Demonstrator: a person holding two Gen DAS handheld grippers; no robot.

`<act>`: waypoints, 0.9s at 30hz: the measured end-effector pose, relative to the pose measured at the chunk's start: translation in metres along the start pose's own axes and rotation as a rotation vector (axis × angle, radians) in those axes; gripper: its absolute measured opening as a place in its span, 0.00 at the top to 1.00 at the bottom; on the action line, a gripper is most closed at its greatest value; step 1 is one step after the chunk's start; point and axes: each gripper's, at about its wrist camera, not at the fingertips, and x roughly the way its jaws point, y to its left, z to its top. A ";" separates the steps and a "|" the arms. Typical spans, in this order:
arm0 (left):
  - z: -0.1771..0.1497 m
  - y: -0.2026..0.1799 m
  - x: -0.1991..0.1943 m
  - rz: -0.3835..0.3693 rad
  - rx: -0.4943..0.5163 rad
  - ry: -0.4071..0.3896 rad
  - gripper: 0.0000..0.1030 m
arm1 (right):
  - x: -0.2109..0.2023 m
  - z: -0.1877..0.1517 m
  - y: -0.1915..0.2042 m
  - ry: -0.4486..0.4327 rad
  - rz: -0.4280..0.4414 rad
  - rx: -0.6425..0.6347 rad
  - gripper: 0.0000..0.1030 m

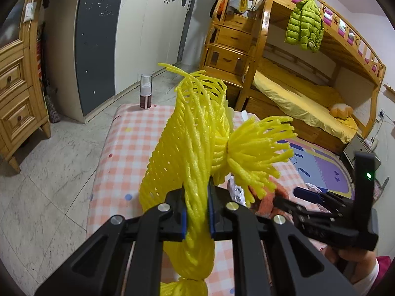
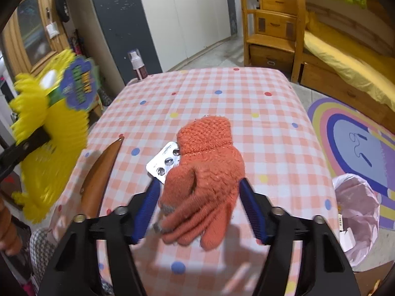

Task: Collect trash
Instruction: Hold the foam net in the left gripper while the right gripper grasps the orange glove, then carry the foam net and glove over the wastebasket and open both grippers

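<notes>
A bedroom table under a pink checked cloth (image 2: 222,93). At left, the left gripper (image 1: 196,212) is clamped tight on a yellow foam net (image 1: 195,148), lifted above the cloth. Centre, an empty blister pack (image 2: 164,160) lies partly under an orange glove (image 2: 207,172); the right gripper (image 2: 198,207), jaws apart, straddles the glove without pressing it. A lined bin (image 2: 355,212) stands right

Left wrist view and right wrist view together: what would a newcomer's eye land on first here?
The bright yellow foam net fills the middle of the left wrist view, pinched in the shut left tongs above the checked table. In the right wrist view an orange knitted glove lies on that table between the open right tongs, partly covering a silver pill blister. A bin with a pink liner stands on the floor at the right.
</notes>
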 end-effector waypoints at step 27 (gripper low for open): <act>-0.011 -0.058 -0.011 -0.203 0.081 0.042 0.90 | -0.120 0.001 -0.028 -0.179 0.015 0.083 0.91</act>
